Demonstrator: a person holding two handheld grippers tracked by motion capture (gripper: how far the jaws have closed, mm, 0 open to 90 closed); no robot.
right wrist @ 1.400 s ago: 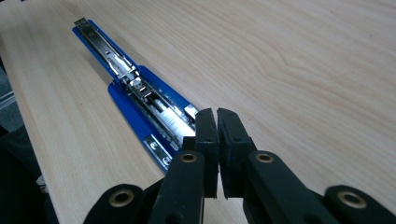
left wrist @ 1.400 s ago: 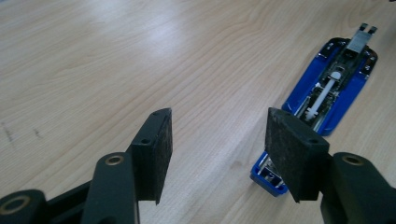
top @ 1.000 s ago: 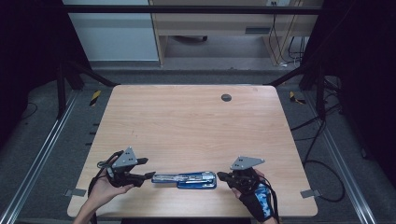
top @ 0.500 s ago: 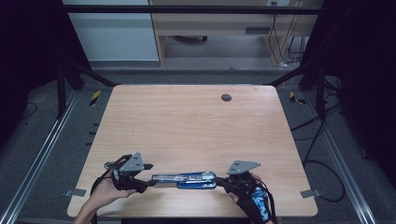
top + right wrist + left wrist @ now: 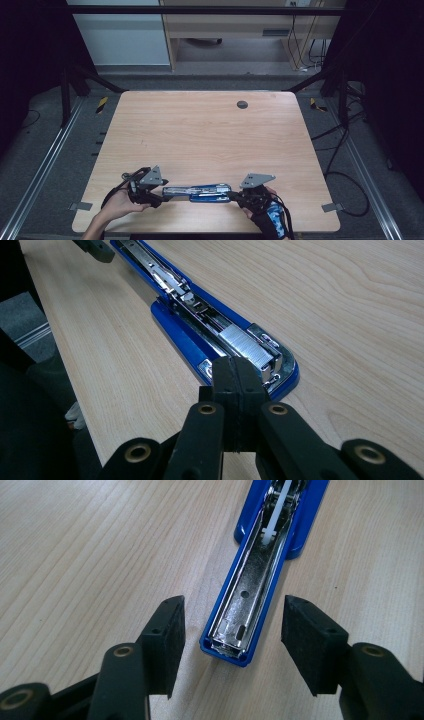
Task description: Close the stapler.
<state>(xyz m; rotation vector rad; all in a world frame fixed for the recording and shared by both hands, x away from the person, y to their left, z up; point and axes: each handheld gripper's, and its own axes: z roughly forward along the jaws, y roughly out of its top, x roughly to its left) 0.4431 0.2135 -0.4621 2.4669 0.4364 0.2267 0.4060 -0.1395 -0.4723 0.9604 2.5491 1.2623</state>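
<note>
Left claw: my jaws stand apart and have just been closing a little; the stapler's metal end lies between the pads, untouched.
Right claw: pressed together, tips at the stapler's staple-loaded end.
Stapler: blue, opened out flat, along the desk's near edge, between my claws.

The left tongs have moved in closer to the open blue stapler on the table. Their jaws have just been closing a little, with the stapler's end between them, not yet squeezed.
</note>
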